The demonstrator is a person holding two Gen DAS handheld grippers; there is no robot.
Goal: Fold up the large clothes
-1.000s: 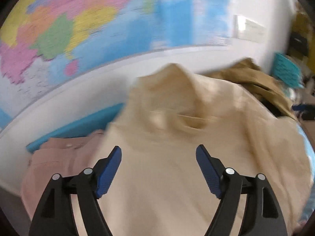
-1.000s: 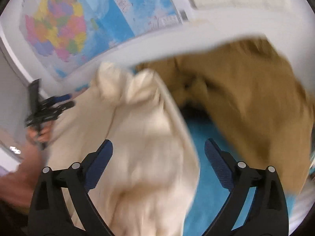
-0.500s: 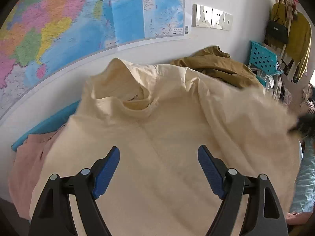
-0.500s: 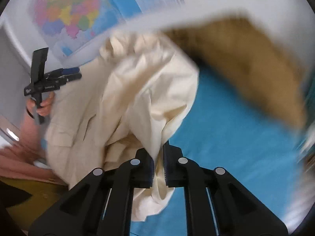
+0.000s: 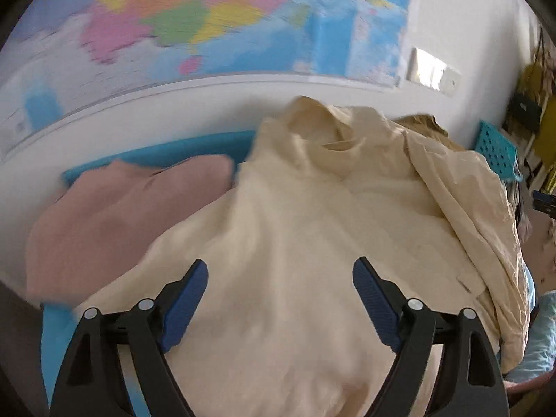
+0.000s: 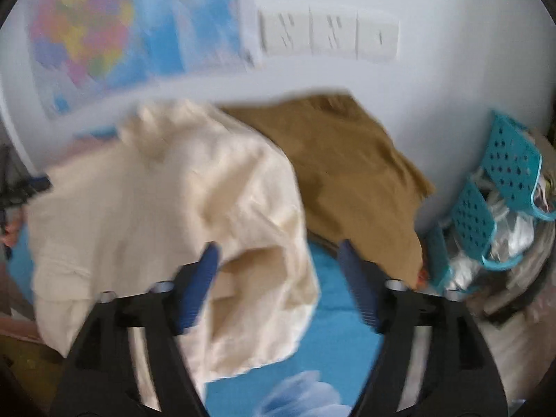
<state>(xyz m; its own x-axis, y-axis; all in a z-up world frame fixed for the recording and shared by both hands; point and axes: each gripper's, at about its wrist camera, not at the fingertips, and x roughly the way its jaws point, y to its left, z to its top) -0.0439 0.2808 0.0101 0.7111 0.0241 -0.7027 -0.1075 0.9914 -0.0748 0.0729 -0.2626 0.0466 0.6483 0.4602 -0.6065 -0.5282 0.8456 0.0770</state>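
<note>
I see a cream shirt point(image 5: 295, 243), plain with no pattern. Beside it lies a dusty pink garment point(image 5: 114, 215) and a mustard-brown garment point(image 6: 351, 173), both plain. The bed cover point(image 6: 333, 333) is bright blue with a pale flower print. The wall map point(image 5: 194, 21) is multicoloured. My gripper pads point(image 5: 184, 302) are dark blue. The basket point(image 6: 507, 166) is teal.

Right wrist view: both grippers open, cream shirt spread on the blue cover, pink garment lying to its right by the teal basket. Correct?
Not quite. The garment right of the cream shirt, by the teal basket, is brown, as the right wrist view shows. The pink garment lies on its left, per the left wrist view. Both grippers are open.
</note>
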